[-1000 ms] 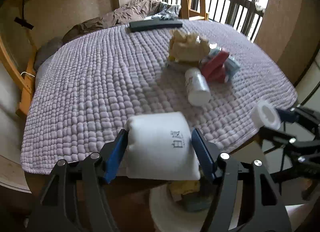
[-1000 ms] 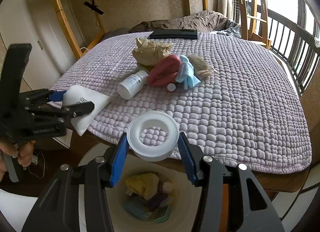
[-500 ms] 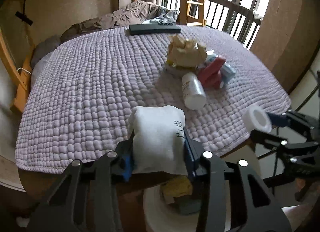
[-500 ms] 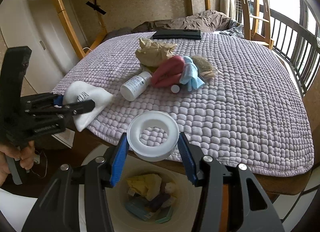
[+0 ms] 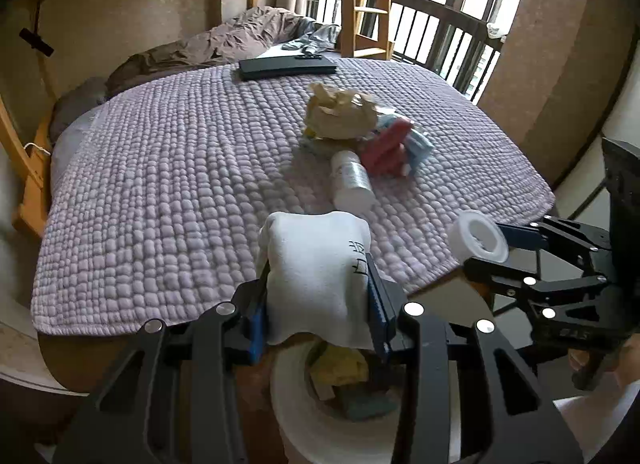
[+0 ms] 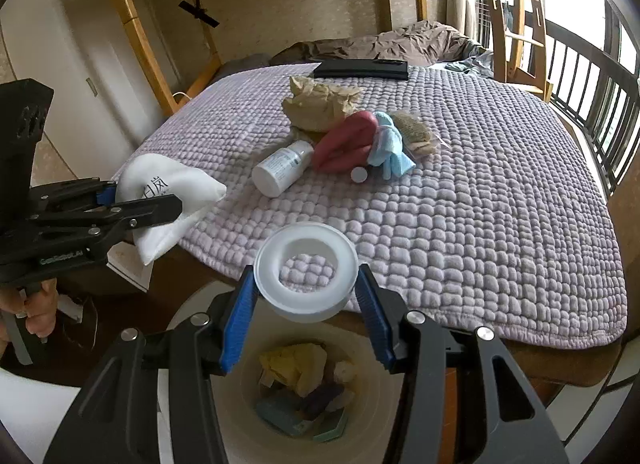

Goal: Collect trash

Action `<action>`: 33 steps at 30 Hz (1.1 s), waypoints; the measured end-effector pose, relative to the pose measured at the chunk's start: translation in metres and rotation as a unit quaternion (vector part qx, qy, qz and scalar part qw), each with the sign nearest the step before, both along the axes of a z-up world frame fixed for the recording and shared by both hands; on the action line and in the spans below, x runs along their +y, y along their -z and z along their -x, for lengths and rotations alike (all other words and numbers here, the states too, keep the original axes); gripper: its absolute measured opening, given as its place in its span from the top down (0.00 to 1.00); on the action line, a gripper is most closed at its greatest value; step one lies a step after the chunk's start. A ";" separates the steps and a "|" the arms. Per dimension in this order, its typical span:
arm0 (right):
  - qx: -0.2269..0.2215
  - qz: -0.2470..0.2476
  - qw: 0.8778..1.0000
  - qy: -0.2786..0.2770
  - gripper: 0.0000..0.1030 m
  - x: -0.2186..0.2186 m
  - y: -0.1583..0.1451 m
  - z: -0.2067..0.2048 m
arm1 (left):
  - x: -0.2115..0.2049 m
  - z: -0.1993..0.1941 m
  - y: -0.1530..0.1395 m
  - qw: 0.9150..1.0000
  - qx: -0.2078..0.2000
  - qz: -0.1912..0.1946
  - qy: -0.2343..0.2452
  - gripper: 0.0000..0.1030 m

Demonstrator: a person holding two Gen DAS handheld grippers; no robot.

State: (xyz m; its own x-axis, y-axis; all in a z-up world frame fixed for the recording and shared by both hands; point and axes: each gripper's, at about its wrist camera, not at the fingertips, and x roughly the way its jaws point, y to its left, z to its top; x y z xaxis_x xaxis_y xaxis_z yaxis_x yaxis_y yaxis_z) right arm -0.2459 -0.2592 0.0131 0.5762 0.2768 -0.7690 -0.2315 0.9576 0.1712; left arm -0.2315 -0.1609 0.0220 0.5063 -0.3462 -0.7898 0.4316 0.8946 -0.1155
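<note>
White pouch (image 5: 316,280) clamped in our left gripper (image 5: 318,304) fingers, white ring (image 6: 306,266) pinched in our right gripper (image 6: 306,296); both hang over the bin (image 6: 384,396), which already holds some scraps. Beyond the bin, on the bed (image 6: 500,204), remain a bottle (image 6: 284,168), crumpled paper (image 6: 316,106), and red and blue items.

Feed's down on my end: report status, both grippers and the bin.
Left gripper shut on white pouch. Right gripper shut on white ring. Both above open trash bin. Nothing blocking the drop.
</note>
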 end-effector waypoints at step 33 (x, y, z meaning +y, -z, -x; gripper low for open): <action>0.066 -0.014 0.997 -0.030 0.52 -0.001 0.023 0.053 | -0.033 0.054 0.033 0.990 0.062 -0.030 0.127 0.59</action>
